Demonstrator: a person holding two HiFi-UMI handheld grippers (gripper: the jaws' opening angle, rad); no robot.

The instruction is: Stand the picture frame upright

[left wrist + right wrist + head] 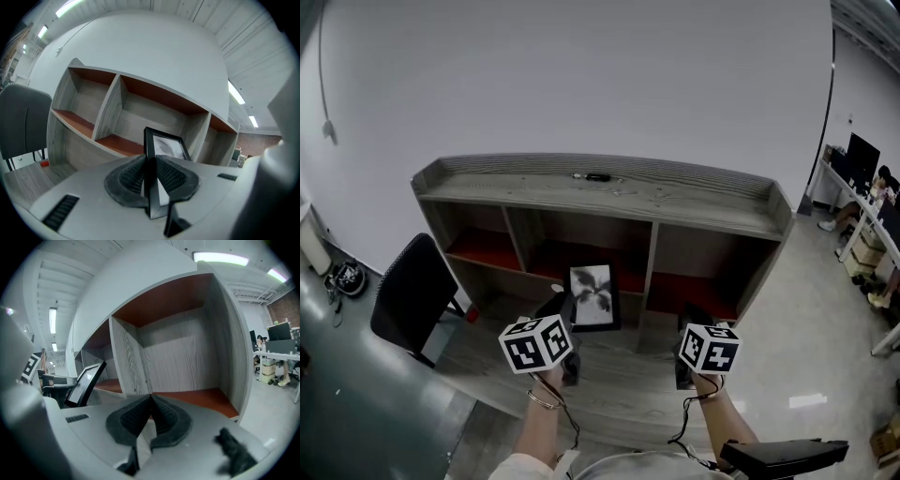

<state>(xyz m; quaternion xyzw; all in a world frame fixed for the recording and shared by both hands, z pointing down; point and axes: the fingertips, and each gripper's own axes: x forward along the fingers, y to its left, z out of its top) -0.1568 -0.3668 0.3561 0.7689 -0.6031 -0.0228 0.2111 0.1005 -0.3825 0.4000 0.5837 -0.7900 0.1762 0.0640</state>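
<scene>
Left gripper view shows my left gripper [151, 164] clamped on the black edge of the picture frame [165, 146], which is tilted in front of the shelf unit's [108, 105] middle compartment. My right gripper [150, 404] is closed on nothing, facing the right compartment.

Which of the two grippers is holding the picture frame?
The left gripper: its jaws clamp the black picture frame by its edge, while the right gripper has its jaws shut on nothing.
</scene>
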